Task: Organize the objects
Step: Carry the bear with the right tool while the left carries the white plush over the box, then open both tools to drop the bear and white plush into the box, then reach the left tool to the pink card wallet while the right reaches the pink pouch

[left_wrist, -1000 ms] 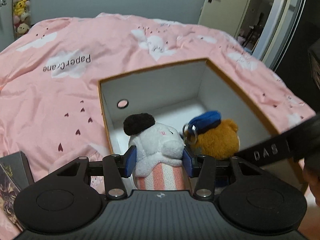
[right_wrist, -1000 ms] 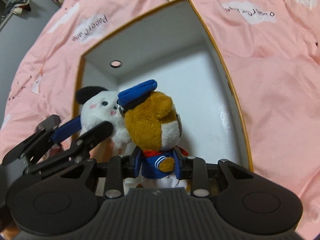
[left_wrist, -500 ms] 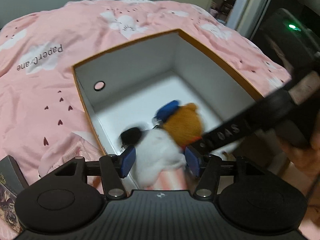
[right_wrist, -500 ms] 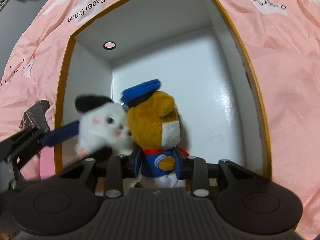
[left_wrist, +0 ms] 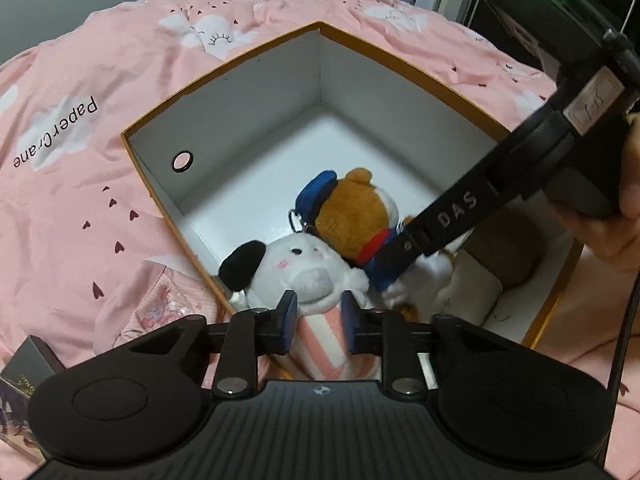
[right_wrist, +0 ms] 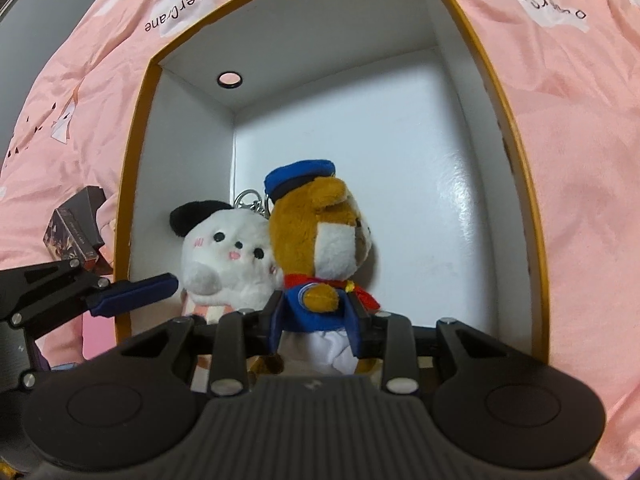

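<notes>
An open white box with an orange rim [left_wrist: 224, 76] [right_wrist: 132, 184] lies on a pink bedspread. Inside, near its front left corner, a white plush with a black ear [left_wrist: 304, 276] [right_wrist: 224, 264] leans against a brown bear plush in a blue cap [left_wrist: 352, 216] [right_wrist: 320, 232]. My left gripper [left_wrist: 316, 320] is closing its jaws, and the blue pads press on the white plush's pink-striped body. My right gripper [right_wrist: 316, 320] grips the bear's blue jacket, its jaws closing slightly; its arm [left_wrist: 460, 216] reaches in from the right.
A small dark printed box [left_wrist: 24, 364] [right_wrist: 74, 236] sits on the pink bedspread [left_wrist: 80, 220] left of the big box. A pink garment [left_wrist: 160, 308] lies beside it. A brown and cream item [left_wrist: 480, 280] fills the box's near right corner. A hand [left_wrist: 612, 224] holds the right gripper.
The left jaws widened around the white plush, then closed on its striped body. The left view rolled and tipped down. The white plush now leans lower against the bear. The right grip held.
</notes>
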The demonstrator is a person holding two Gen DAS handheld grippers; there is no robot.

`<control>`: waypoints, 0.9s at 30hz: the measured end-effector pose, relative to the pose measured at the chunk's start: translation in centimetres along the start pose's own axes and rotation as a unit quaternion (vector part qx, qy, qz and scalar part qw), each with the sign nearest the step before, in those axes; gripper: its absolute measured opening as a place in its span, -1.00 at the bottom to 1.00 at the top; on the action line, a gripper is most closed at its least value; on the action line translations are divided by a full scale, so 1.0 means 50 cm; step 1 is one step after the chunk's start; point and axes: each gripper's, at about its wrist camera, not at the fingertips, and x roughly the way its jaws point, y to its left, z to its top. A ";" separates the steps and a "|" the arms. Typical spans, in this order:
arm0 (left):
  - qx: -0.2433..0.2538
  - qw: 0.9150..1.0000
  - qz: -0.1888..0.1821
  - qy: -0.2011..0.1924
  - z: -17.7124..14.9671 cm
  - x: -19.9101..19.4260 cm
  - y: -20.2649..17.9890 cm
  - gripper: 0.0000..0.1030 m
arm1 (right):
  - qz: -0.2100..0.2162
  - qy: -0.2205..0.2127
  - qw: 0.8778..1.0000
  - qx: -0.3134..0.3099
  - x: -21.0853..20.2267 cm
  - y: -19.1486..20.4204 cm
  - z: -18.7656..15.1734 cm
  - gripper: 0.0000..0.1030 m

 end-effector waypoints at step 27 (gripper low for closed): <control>-0.153 0.979 0.075 -0.114 -0.064 -0.226 0.139 -0.62 | 0.030 -0.191 0.976 -0.100 -0.139 0.179 -0.134 -0.44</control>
